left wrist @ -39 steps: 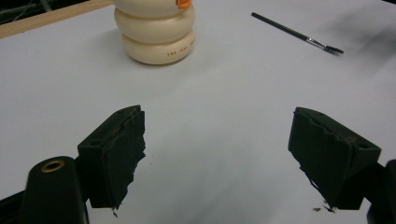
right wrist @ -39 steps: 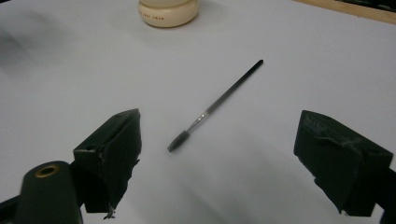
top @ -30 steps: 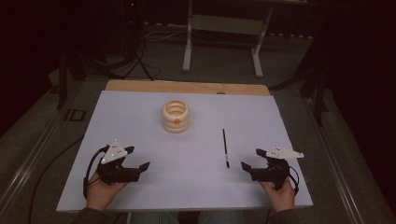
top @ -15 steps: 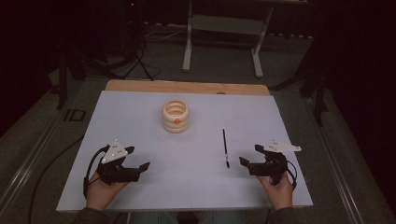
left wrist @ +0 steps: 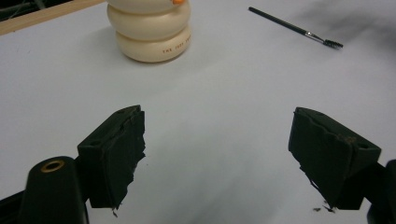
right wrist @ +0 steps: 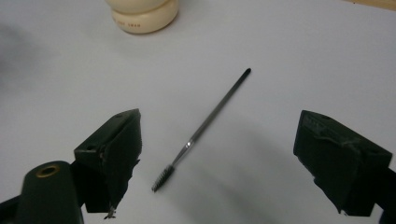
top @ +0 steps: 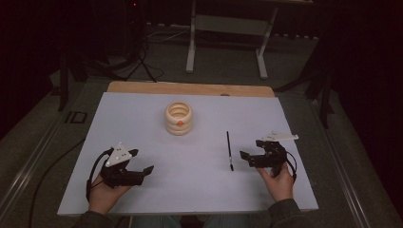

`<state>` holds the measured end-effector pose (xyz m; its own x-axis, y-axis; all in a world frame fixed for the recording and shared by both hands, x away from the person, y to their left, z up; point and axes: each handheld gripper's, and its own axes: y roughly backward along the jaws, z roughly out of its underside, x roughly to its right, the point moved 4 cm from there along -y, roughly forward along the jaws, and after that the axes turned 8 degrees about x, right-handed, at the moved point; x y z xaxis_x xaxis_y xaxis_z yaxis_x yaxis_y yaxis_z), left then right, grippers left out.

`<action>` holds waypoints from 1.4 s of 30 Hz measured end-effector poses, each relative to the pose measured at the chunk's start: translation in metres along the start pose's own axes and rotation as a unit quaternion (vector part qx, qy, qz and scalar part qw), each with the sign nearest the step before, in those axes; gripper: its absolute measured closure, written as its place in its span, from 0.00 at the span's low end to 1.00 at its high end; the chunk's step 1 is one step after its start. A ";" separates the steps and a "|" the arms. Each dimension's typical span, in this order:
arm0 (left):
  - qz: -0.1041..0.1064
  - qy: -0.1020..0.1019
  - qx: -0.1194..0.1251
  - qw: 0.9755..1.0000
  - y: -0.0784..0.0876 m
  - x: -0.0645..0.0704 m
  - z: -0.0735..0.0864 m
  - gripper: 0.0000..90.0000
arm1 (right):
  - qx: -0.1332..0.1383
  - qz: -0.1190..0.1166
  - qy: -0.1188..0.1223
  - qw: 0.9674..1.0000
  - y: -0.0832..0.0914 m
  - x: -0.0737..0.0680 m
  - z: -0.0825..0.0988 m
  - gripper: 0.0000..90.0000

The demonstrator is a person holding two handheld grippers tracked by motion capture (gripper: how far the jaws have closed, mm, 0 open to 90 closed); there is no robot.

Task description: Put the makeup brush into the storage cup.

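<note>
A cream ribbed holder [top: 178, 118] with an orange mark stands at the middle of the white table [top: 142, 123]. To its right lies a thin black brush [top: 228, 150], bristles toward me. My right gripper [top: 250, 150] hovers just right of the brush, open and empty; in the right gripper view the brush [right wrist: 201, 130] lies between and ahead of the jaws [right wrist: 219, 163], with the holder [right wrist: 142, 14] beyond. My left gripper [top: 141, 161] rests open near the front left; its view shows the holder [left wrist: 149, 30] and the brush [left wrist: 294, 28] far ahead of the open gripper [left wrist: 217, 154].
A wooden strip [top: 190, 89] runs along the table's far edge. Beyond it stands a metal frame [top: 225, 28] on a dark floor. A cable [top: 52, 166] trails off the table's left side.
My right gripper has moved left and slightly forward toward the brush. The left gripper, the holder and the brush have stayed put.
</note>
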<state>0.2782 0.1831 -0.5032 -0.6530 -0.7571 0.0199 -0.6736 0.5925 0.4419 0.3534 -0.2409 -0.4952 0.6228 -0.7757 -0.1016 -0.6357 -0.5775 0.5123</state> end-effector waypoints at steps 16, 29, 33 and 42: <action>0.000 0.006 0.010 1.000 0.002 -0.002 -0.002 0.21 | -0.043 0.017 -0.033 0.998 -0.022 0.008 -0.028 0.18; 0.001 0.004 0.009 1.000 0.002 -0.002 -0.003 0.21 | -0.071 0.018 -0.035 0.997 -0.033 0.007 -0.046 0.23; 0.002 0.005 0.007 1.000 0.001 -0.002 -0.002 0.22 | -0.072 0.015 -0.034 0.997 -0.036 0.007 -0.049 0.22; 0.000 0.005 0.009 1.000 0.002 -0.002 -0.002 0.22 | -0.091 0.017 -0.042 0.995 -0.044 0.008 -0.052 0.22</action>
<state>0.2792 0.1851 -0.5006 -0.6498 -0.7596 0.0282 -0.6797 0.5972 0.4259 0.4098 -0.2089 -0.4743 0.5570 -0.8171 -0.1488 -0.5575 -0.5007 0.6622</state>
